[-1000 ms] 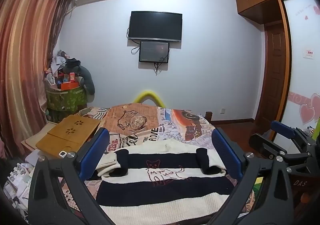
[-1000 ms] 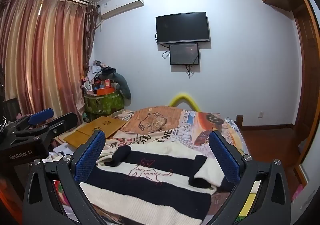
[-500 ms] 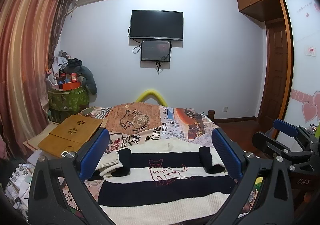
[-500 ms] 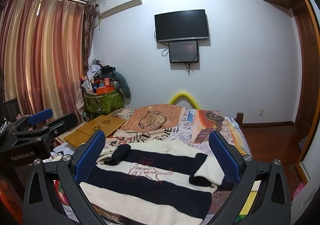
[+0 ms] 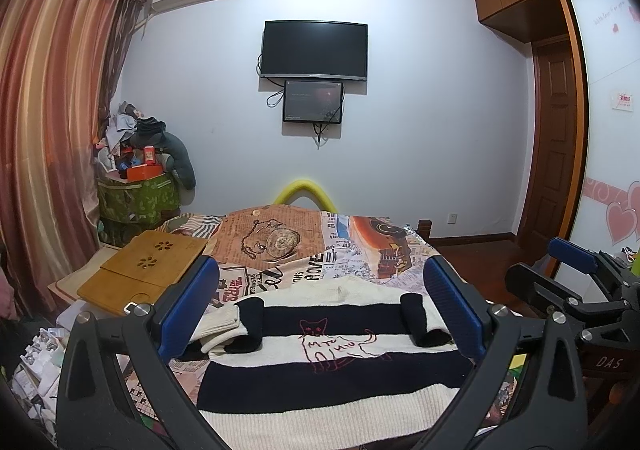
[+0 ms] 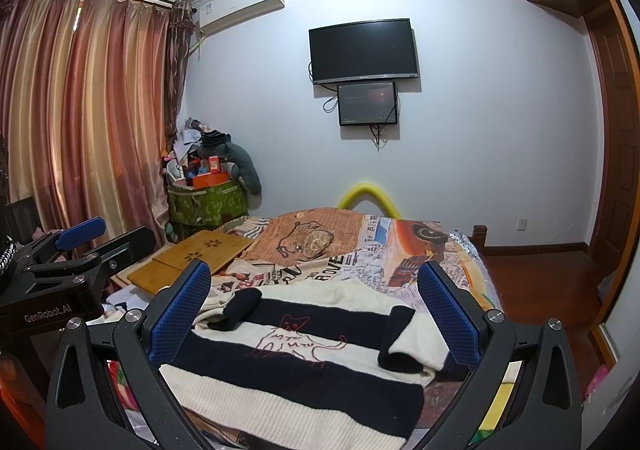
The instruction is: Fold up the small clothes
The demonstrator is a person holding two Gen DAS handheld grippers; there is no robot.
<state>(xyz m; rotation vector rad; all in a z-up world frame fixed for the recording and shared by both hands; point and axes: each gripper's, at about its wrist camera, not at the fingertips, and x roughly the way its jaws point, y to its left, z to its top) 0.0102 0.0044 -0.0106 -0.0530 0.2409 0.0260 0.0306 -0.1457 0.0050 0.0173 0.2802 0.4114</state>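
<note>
A small black-and-cream striped sweater with a red cat drawing lies flat on the bed, both sleeves folded in over its chest. It also shows in the right wrist view. My left gripper is open and empty, held above the sweater's near part. My right gripper is open and empty too, above the same sweater. The right gripper shows at the right edge of the left wrist view, and the left gripper at the left edge of the right wrist view.
The bed has a printed newspaper-pattern cover. A wooden lap desk lies at its left side. A green storage bin piled with things stands by the curtain. A TV hangs on the far wall. A door is at right.
Both grippers have lifted and drawn back slightly from the sweater. The sweater has not moved, and both grippers stay open.
</note>
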